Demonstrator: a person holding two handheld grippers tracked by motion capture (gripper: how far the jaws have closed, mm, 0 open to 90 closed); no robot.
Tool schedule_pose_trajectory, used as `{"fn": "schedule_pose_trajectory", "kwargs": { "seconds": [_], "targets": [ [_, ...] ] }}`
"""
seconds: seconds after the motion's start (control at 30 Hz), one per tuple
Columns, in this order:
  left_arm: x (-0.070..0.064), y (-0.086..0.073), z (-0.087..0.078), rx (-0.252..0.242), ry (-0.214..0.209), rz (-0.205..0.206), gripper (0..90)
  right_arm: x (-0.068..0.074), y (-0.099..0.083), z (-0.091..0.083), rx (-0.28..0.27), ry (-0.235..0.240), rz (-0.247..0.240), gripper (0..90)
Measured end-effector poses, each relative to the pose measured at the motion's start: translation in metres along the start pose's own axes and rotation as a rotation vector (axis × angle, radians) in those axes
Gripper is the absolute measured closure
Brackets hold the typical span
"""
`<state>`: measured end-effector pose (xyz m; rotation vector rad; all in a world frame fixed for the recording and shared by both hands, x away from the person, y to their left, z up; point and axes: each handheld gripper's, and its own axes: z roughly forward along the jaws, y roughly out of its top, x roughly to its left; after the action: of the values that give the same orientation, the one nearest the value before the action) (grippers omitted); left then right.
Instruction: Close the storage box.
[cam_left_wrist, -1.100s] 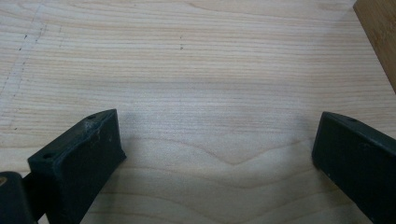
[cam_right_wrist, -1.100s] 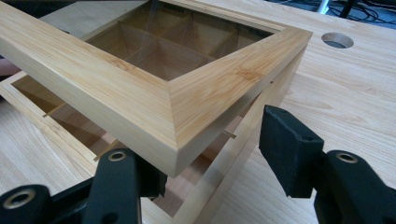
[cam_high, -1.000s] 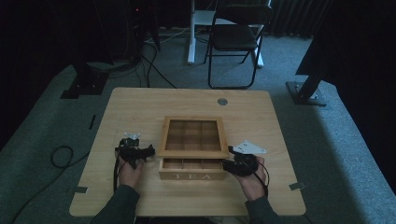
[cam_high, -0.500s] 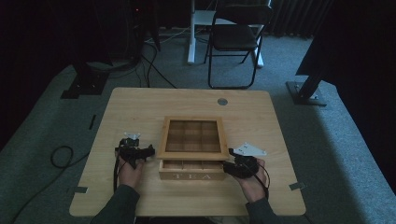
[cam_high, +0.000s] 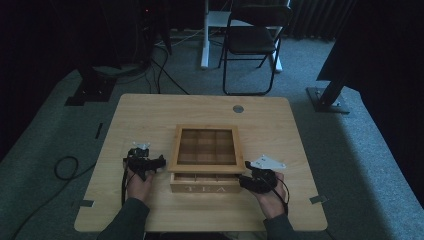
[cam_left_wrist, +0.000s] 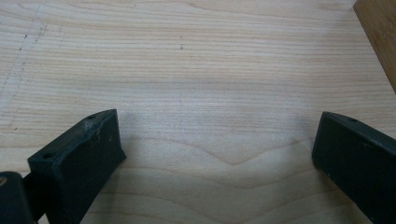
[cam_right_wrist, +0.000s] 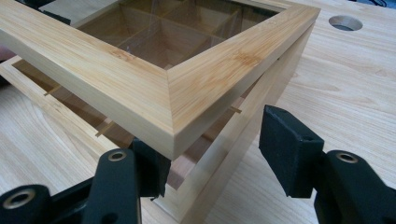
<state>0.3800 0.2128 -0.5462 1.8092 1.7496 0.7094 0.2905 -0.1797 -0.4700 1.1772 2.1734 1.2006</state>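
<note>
One wooden tea box (cam_high: 205, 170), light bamboo, "TEA" on its front face, sits at the counter (cam_high: 150, 115) centre-front, front toward the person. Its glass-paned lid (cam_right_wrist: 173, 93) is raised at the front; nine panes show. Two grippers: the left gripper (cam_high: 145, 162), jaws wide, empty, just left of the box; the right gripper (cam_right_wrist: 210, 149), jaws wide around the lid's front right corner.

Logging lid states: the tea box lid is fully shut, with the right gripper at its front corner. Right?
Not quite: the lid is lifted ajar above the tea box, as the right gripper view shows. The right gripper is at its front corner.
</note>
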Motion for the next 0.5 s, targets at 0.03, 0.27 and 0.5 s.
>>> {"fn": "schedule_pose_trajectory", "kwargs": {
  "seconds": [0.03,0.27,0.5],
  "targets": [
    [0.0000,0.0000,0.0000,0.000,0.000,0.000,1.6,0.0000,-0.0008,-0.0001,0.001,0.000,0.000,44.8],
    [0.0000,0.0000,0.0000,0.000,0.000,0.000,1.6,-0.0001,-0.0046,-0.0027,-0.001,0.013,-0.002,44.7],
    [0.0000,0.0000,0.0000,0.000,0.000,0.000,1.6,0.0004,-0.0085,-0.0040,0.001,0.022,-0.009,44.3]
  ]
}}
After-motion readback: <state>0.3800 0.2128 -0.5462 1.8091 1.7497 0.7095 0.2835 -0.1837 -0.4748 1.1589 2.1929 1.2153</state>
